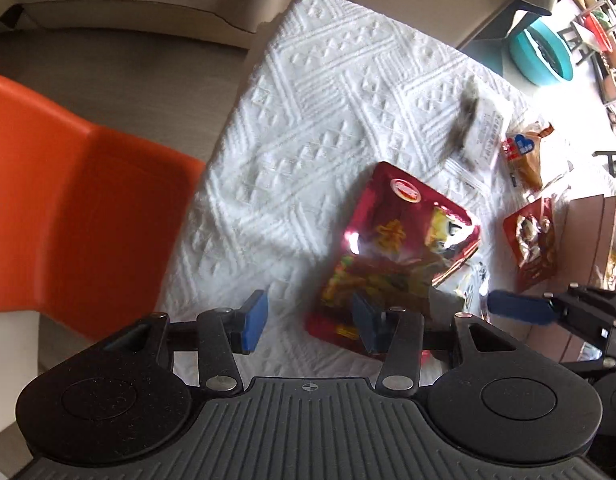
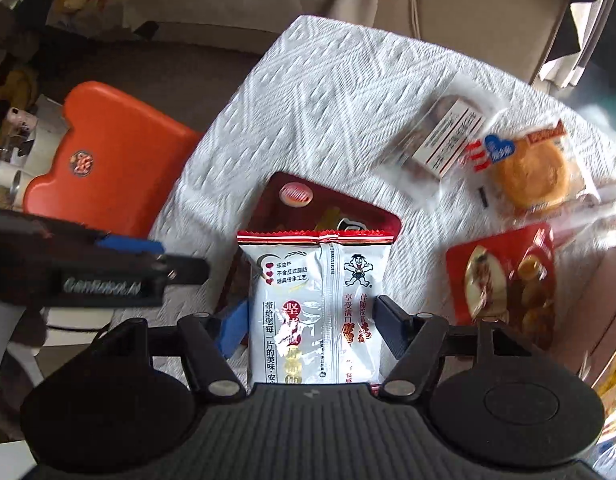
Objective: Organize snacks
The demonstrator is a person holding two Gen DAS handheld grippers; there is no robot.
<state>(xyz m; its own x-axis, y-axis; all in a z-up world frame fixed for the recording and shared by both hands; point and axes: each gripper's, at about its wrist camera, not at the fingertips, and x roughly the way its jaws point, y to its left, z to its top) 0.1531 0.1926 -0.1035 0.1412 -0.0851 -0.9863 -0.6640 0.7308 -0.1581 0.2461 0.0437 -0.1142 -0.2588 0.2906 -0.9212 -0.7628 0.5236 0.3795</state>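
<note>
Right fingers (image 2: 392, 330): clamped on both sides of the white packet (image 2: 316, 312), which stands upright between the pads, its red crimped top edge up.
Left fingers (image 1: 256, 322): spread wide, nothing between them, hovering just over the tabletop (image 1: 308, 100).
Right gripper (image 2: 310, 330): over the near edge of the white textured cloth, packet held above the red bag (image 2: 332, 208).
Left gripper (image 1: 310, 322): its right pad sits over the near corner of the red bag (image 1: 396, 248); the left pad is over bare cloth.
Red bag: flat on the tabletop, glossy, logo end pointing away.
Small red pack (image 2: 508, 280): lying right of the red bag, apart from it.
Bun (image 2: 528, 172): in clear wrap, farther back on the right.
Clear pack (image 2: 440, 140): just left of the bun, white label up, blurred.
Orange chair (image 1: 80, 208): beside the tabletop's left edge.
Teal bowl (image 1: 542, 54): beyond the far right corner, off the tabletop.
</note>
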